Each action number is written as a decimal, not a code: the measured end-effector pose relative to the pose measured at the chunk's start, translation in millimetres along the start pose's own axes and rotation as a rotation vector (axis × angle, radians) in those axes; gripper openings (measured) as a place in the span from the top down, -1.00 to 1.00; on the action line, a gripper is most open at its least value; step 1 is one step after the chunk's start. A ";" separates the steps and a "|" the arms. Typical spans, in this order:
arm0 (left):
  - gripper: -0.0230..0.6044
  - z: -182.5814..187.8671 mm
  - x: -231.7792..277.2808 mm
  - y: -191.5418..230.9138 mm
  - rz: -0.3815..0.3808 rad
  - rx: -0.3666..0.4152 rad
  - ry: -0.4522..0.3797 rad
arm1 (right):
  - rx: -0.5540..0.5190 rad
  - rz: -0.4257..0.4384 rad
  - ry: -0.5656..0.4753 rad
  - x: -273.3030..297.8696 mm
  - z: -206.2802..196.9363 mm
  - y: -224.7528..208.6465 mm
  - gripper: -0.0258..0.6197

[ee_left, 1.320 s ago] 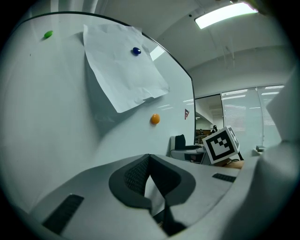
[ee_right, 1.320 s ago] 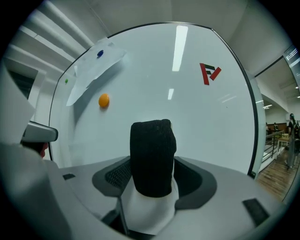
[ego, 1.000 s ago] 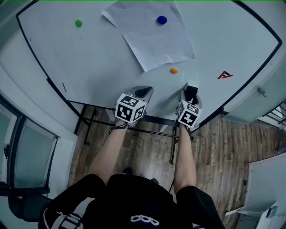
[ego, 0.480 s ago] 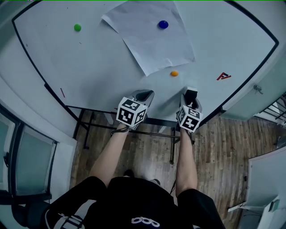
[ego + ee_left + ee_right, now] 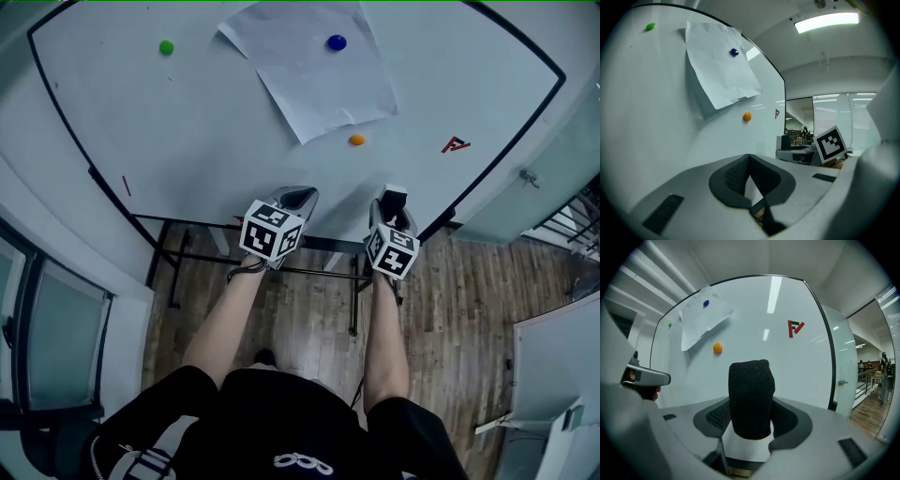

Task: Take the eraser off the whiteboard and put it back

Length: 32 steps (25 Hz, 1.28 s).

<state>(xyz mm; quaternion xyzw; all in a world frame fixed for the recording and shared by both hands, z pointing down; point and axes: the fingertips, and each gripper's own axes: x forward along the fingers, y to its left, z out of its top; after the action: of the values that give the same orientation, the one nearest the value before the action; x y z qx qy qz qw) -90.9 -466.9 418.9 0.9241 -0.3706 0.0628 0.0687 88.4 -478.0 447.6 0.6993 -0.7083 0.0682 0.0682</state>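
Observation:
The eraser, black felt on a white body, stands upright between my right gripper's jaws, which are shut on it. In the head view that eraser and the right gripper sit just off the whiteboard, close to its lower edge. My left gripper is held beside it to the left, also near the board's lower edge. Its pads meet at the tips with nothing between them.
A paper sheet hangs on the board under a blue magnet. A green magnet, an orange magnet and a red logo are also on the board. The black stand frame and wooden floor lie below.
Both grippers stay near the board's lower edge, the eraser still held in the right one. The head view has shifted slightly.

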 end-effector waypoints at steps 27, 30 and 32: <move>0.90 -42.3 -39.1 -251.4 0.009 -0.032 -0.026 | -0.083 0.086 0.041 -217.0 -57.5 -114.9 0.13; 0.90 -50.3 -48.0 -273.7 0.004 -0.031 -0.020 | -0.081 0.091 0.041 -238.3 -64.2 -118.7 0.13; 0.90 -52.8 -53.2 -285.5 0.001 -0.028 -0.020 | -0.081 0.093 0.043 -250.5 -68.4 -120.8 0.13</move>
<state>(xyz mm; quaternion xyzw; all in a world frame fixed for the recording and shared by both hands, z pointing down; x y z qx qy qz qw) 65.5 -217.4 439.0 0.9234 -0.3727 0.0484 0.0780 212.4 -220.6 466.8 0.6608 -0.7404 0.0574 0.1086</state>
